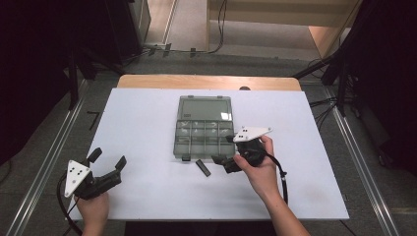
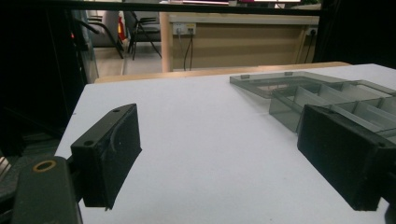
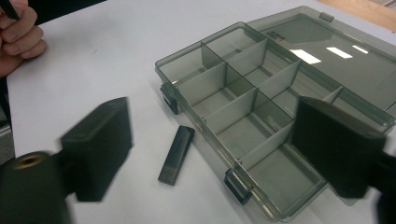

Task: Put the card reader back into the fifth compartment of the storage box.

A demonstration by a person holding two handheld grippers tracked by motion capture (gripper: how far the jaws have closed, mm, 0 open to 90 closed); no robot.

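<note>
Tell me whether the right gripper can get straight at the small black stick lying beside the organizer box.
Probably yes. The right gripper is open, and the black stick lies flat on bare table just ahead between its fingers. Only the organizer box edge sits close alongside.

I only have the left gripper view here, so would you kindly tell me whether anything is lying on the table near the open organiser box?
Observer: Yes, a small flat black bar lies on the white table just outside the organiser box, beside its front wall with the two black latches.
Operator: Thank you. Is the right gripper anywhere near it?
Observer: The right gripper is over that spot, jaws open, with the bar lying between and beyond them in its own view.
Operator: And is anything in the compartments?
Observer: The compartments seen in the right gripper view all look empty, and the lid lies folded flat on the table behind them.
</note>
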